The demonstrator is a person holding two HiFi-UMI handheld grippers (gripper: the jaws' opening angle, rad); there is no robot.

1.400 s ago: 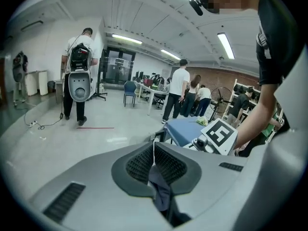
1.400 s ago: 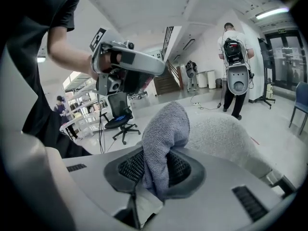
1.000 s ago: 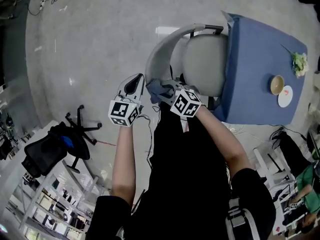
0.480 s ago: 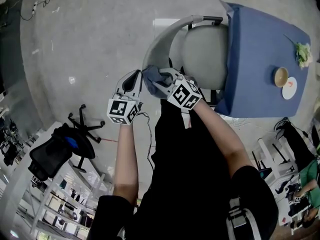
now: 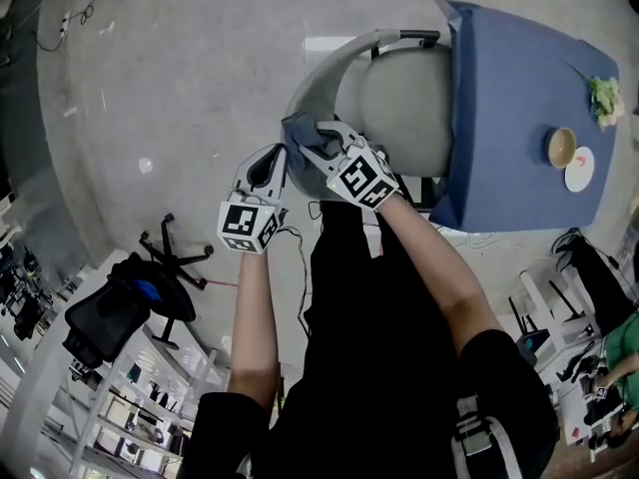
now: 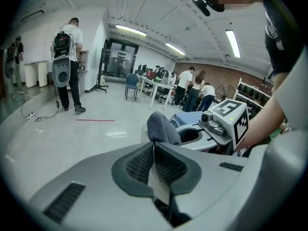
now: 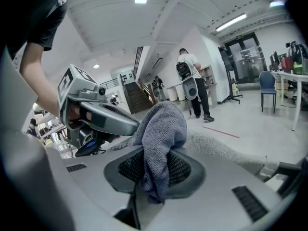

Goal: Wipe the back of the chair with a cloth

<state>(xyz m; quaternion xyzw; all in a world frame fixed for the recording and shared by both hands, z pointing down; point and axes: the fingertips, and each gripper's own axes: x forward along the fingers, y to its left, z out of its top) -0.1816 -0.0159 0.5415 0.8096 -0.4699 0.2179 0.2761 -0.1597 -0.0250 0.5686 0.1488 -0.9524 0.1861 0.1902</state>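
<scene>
The cloth (image 5: pixel 303 133) is bunched against the near end of the curved chair back (image 5: pixel 318 73), grasped between the jaws of the right tool (image 5: pixel 318 151). The left tool (image 5: pixel 272 166) sits just beside it, clenched on nothing. Wiping appears to be in hand, and the next move calls for dragging the cloth along the rim under steady pressure. Compared with 1 s ago, the cloth has risen from below the rim onto it.

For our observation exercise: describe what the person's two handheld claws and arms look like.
Left claw and right claw: pale grey shells, dark ribbed pads, each with a white cube of black square markers. Short black sleeves.
</scene>
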